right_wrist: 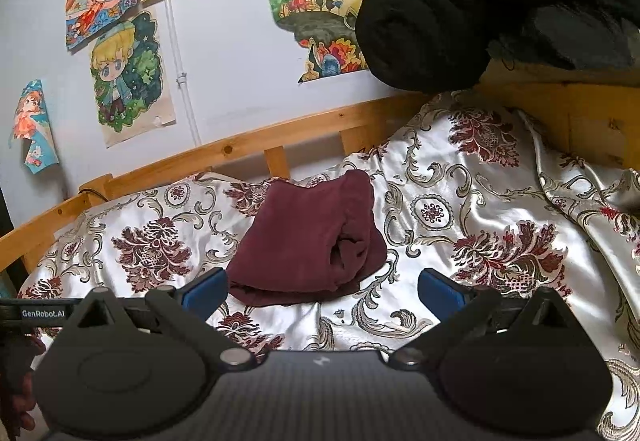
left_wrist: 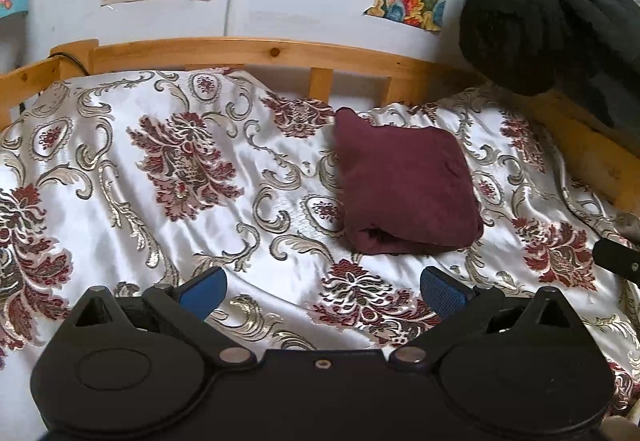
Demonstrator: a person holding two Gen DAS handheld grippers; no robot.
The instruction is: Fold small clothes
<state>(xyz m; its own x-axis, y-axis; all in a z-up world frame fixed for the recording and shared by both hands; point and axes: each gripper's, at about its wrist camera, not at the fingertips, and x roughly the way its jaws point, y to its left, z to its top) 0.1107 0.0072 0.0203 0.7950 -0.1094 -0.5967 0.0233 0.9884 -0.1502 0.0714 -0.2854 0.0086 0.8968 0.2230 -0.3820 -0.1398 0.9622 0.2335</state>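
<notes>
A dark maroon garment (left_wrist: 404, 181) lies folded into a compact rectangle on the floral satin bedspread (left_wrist: 160, 169). It also shows in the right wrist view (right_wrist: 312, 241), with its layered open edges facing right. My left gripper (left_wrist: 324, 289) is open and empty, held above the bedspread just in front of and left of the garment. My right gripper (right_wrist: 322, 291) is open and empty, with the garment's near edge lying between and just beyond its blue pads (right_wrist: 204, 291). Neither gripper touches the cloth.
A wooden bed rail (left_wrist: 256, 53) runs along the far side against a white wall with drawings (right_wrist: 128, 77). A bulky black coat (right_wrist: 472, 1) hangs over the right end of the bed. The other gripper's black tip (left_wrist: 616, 261) shows at the right edge.
</notes>
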